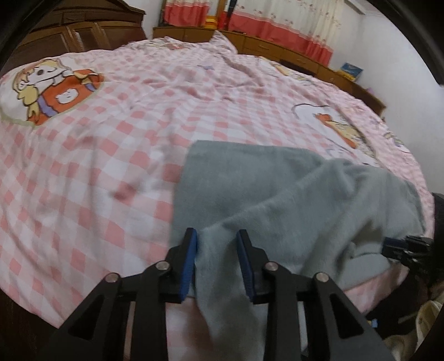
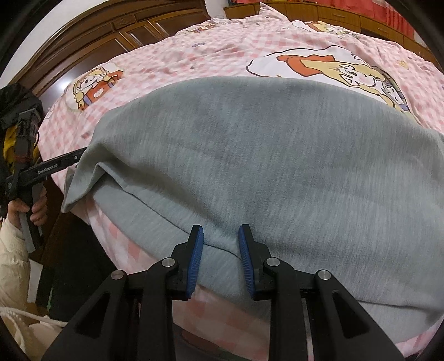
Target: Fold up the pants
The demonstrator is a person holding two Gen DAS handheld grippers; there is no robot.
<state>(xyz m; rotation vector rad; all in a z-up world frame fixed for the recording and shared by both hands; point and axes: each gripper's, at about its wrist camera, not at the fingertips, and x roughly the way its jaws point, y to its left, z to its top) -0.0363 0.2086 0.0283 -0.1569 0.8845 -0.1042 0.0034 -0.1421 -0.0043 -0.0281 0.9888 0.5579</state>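
Grey pants [image 2: 263,155] lie spread on the pink checked bed cover [image 1: 97,180], near its front edge. My left gripper [image 1: 217,250] stands open at the pants' left end, and a fold of the grey pants [image 1: 291,200] drapes down between its blue pads. From the right wrist view the left gripper [image 2: 69,159] reaches in from the left, its tips hidden under the lifted corner of cloth. My right gripper [image 2: 221,250] is open too, its fingers straddling the near hem without pinching it. The right gripper [image 1: 402,247] shows at the far right of the left wrist view.
The bed cover [image 2: 194,55] has cartoon prints and wrinkles. A dark wooden wardrobe [image 1: 83,33] stands behind the bed on the left, low wooden cabinets [image 1: 277,47] and red-and-cream curtains [image 1: 291,22] at the back. A hand [image 2: 36,205] in a cream sleeve holds the left gripper.
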